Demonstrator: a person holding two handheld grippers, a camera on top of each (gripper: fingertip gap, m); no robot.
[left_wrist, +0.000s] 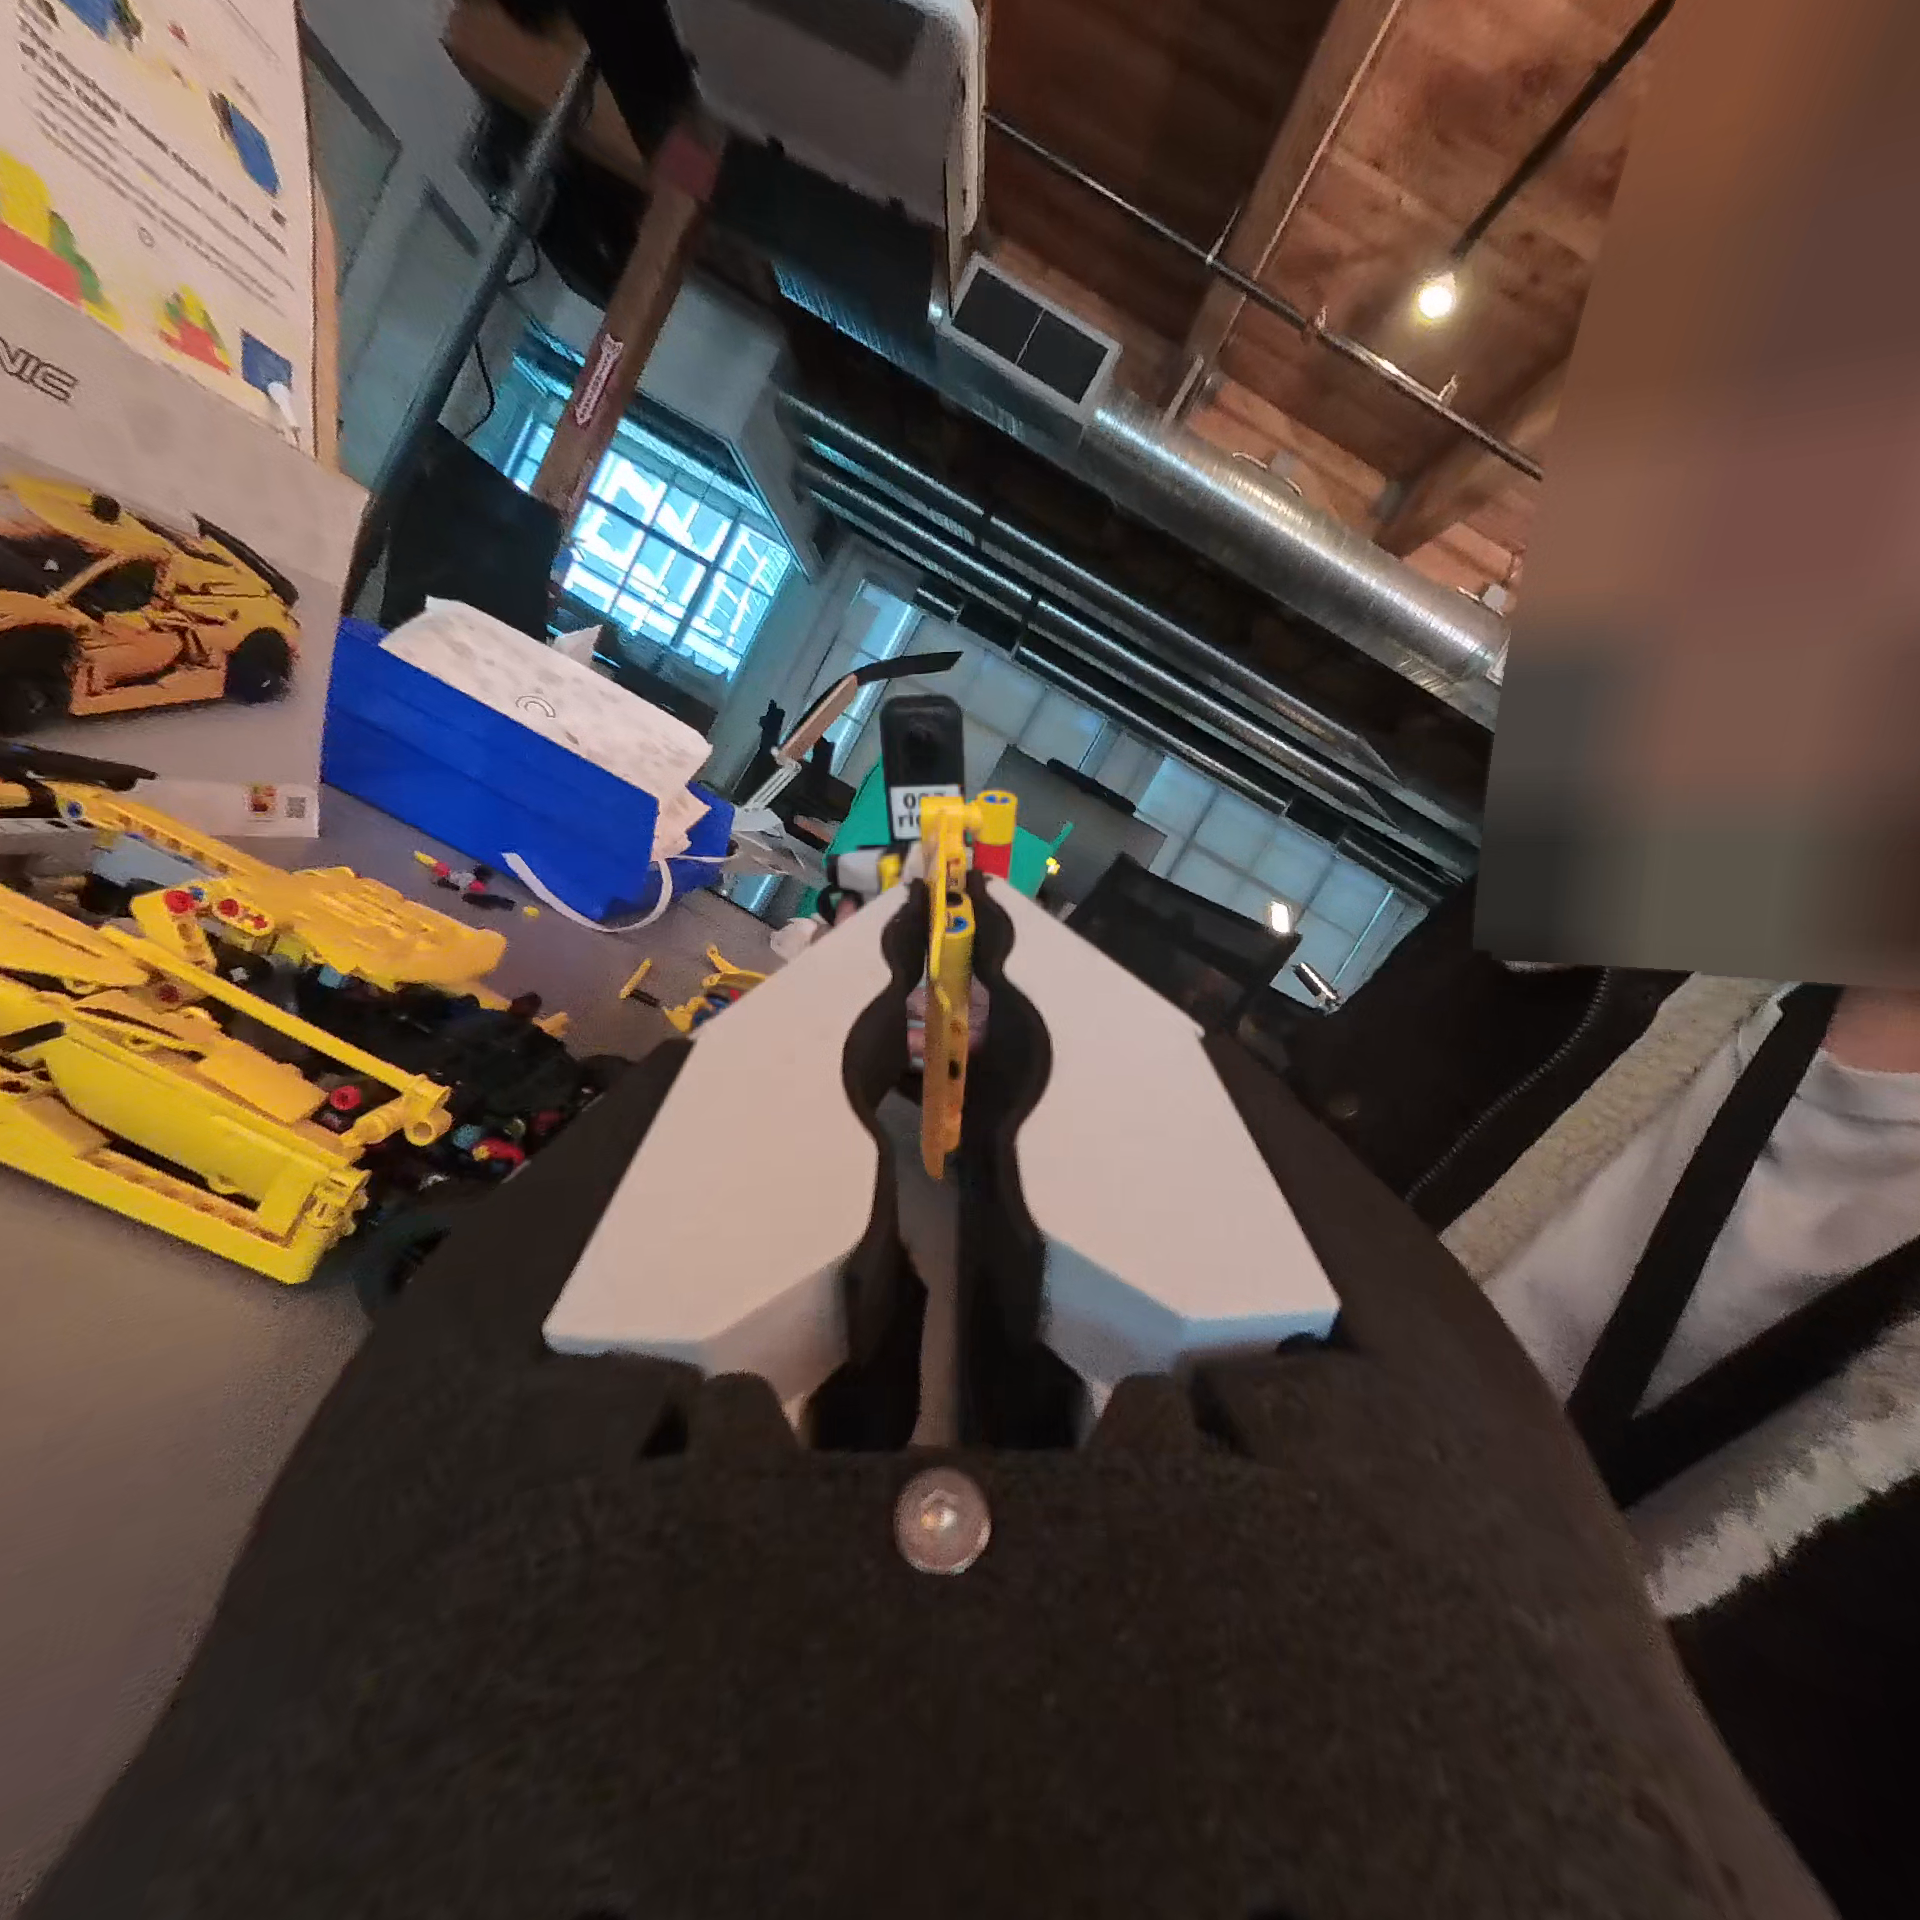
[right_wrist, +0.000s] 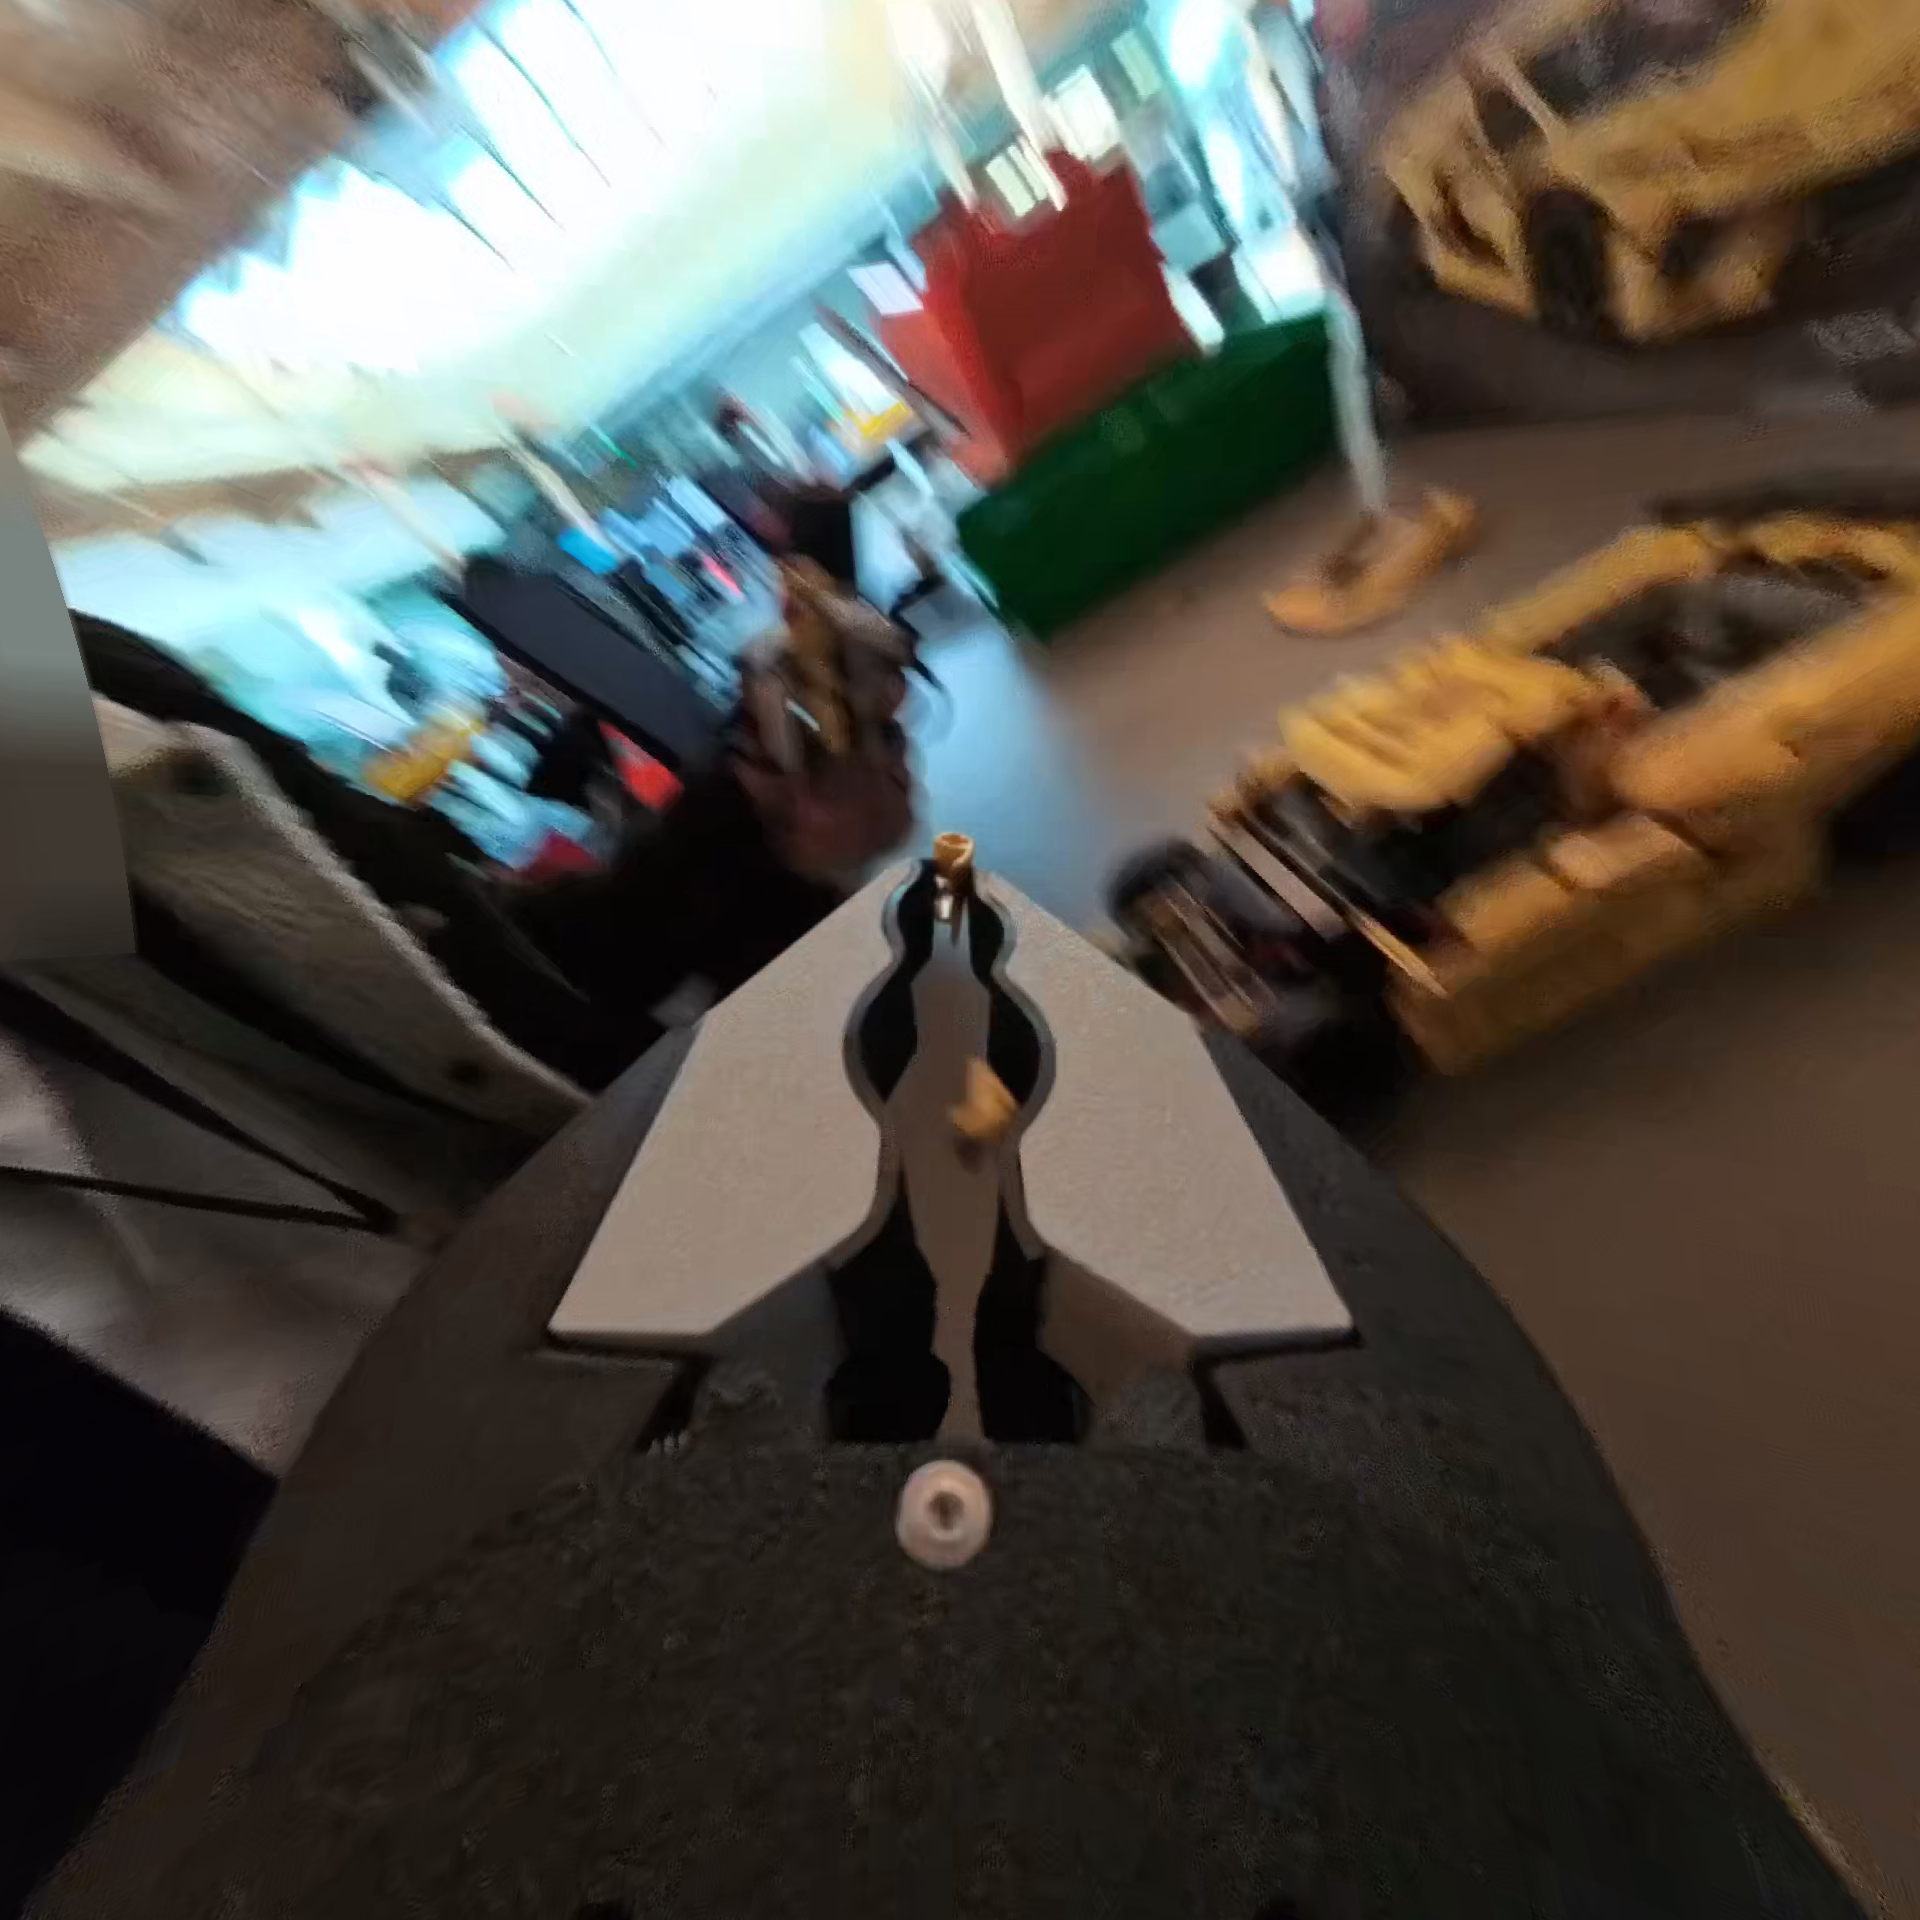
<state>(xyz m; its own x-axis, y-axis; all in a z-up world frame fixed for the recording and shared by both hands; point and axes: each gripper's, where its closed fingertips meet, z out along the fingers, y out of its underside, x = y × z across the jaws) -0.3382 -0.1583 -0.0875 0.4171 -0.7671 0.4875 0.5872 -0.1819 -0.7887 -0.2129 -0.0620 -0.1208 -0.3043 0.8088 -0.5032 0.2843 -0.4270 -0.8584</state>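
On my far left a product box (left_wrist: 156, 582) with a yellow car printed on it stands at the back of the grey table (left_wrist: 156, 1403), a blue bin (left_wrist: 488, 769) just to its right. Nearer, a half-built yellow brick car (left_wrist: 208, 1081) lies on the table, loose small parts near it. My left gripper (left_wrist: 948, 914) is raised off the table, its fingers clamped on a long yellow beam (left_wrist: 948, 997) standing upright between them. My right gripper (right_wrist: 951, 883) pinches a small tan pin (right_wrist: 953, 854) at its tips; that view is heavily blurred.
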